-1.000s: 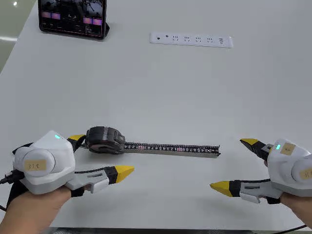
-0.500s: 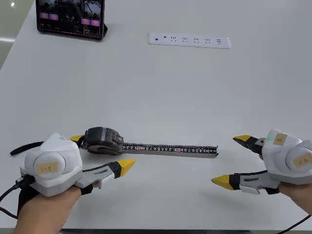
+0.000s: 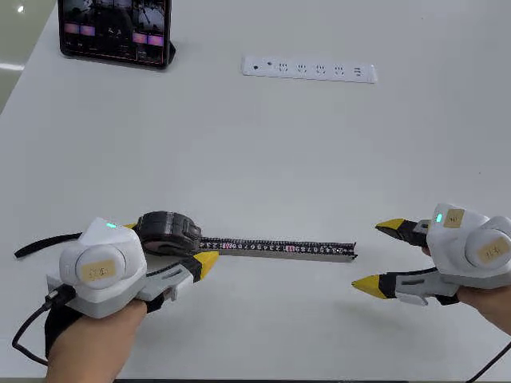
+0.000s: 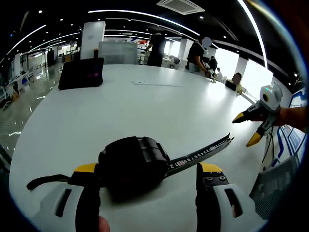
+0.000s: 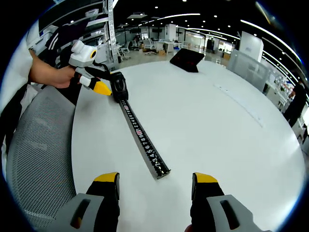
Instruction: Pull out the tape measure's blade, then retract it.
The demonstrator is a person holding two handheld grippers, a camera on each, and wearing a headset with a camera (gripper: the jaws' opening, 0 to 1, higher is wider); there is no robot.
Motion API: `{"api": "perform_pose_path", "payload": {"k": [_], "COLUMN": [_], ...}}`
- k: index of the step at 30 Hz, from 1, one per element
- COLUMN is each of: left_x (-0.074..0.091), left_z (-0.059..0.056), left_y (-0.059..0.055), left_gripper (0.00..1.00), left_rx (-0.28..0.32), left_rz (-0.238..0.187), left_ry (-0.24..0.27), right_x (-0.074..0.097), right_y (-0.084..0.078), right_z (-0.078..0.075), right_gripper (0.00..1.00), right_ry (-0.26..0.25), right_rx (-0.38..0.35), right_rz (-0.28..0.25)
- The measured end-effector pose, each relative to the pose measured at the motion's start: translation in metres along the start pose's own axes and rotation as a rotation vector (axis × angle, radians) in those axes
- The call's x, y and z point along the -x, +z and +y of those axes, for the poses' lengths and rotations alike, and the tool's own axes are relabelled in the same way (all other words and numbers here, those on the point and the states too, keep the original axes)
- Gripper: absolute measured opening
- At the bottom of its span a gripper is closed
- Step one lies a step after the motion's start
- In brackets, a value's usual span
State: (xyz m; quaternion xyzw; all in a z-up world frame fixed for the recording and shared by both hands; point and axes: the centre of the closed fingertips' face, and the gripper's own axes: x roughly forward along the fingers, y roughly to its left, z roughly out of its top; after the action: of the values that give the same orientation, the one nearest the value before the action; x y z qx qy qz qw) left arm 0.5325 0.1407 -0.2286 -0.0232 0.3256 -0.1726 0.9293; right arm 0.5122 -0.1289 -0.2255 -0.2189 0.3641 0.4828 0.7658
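Tape measure: black case, black strap. Lies near the front edge of the white tabletop, left of middle. Blade: drawn out flat, dark, numbered. Left gripper: jaws apart, straddling the case. Right gripper: jaws apart, empty, just beyond the blade tip.

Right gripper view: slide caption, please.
Open right claw faces the end of the extended tape measure blade on the white table.

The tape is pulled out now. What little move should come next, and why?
Probably shut the left gripper on the tape measure case: its open jaws straddle the case without gripping it, and the blade lies out, so a firm hold seems needed before retracting.
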Motion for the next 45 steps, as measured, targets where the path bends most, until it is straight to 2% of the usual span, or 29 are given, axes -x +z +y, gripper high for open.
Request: {"api": "perform_pose_path", "payload": {"k": [12, 20, 28, 33, 36, 45], "left_x": [-0.003, -0.007, -0.01, -0.01, -0.009, -0.009], "left_z": [0.005, 0.01, 0.016, 0.017, 0.019, 0.018], "left_y": [0.001, 0.003, 0.001, 0.001, 0.001, 0.001], "left_gripper": [0.72, 0.69, 0.65, 0.64, 0.61, 0.6], "left_rx": [0.054, 0.109, 0.135, 0.15, 0.148, 0.157], "left_rz": [-0.01, -0.014, -0.009, -0.014, -0.01, 0.001], "left_ry": [0.062, 0.093, 0.12, 0.124, 0.132, 0.128], "right_x": [-0.005, -0.008, -0.013, -0.015, -0.016, -0.019], "right_y": [0.001, 0.003, 0.003, 0.002, 0.001, 0.0], "right_z": [-0.002, -0.006, -0.01, -0.015, -0.016, -0.013], "right_gripper": [0.43, 0.38, 0.33, 0.31, 0.3, 0.24], "right_ry": [0.05, 0.078, 0.099, 0.105, 0.109, 0.139], "right_rx": [0.097, 0.148, 0.19, 0.206, 0.216, 0.237], "right_rz": [0.048, 0.073, 0.096, 0.105, 0.113, 0.138]}}
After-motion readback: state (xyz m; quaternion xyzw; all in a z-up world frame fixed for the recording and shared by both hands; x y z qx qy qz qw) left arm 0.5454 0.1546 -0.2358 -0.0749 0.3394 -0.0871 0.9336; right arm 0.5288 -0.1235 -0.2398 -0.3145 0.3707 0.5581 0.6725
